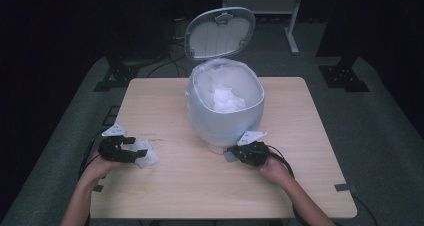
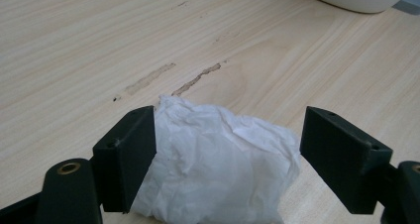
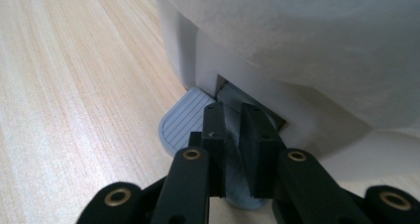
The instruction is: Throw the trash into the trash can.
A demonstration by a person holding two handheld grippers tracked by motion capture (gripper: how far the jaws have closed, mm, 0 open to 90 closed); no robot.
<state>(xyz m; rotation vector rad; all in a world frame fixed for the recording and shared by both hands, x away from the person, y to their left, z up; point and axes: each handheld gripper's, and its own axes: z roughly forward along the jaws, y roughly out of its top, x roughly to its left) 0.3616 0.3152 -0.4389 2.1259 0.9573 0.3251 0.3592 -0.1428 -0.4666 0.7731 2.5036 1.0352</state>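
A crumpled white tissue (image 1: 145, 155) lies on the wooden table (image 1: 165, 101) at the left. My left gripper (image 1: 135, 147) is open around it. In the left gripper view the tissue (image 2: 223, 169) sits between the two black jaws; the left jaw touches its edge and the right jaw stands just clear of it. A white pedal bin (image 1: 225, 111) stands in the middle with its lid (image 1: 220, 32) raised, a plastic liner and crumpled paper inside. My right gripper (image 1: 232, 153) is shut, its tips (image 3: 232, 110) resting on the bin's grey pedal (image 3: 183, 122).
The table's front half between the two hands is bare wood, with faint scuff marks (image 2: 195, 79) just beyond the tissue. Black cables trail from both grippers off the table's edges. Dark stands and a metal frame (image 1: 292, 33) sit behind the table.
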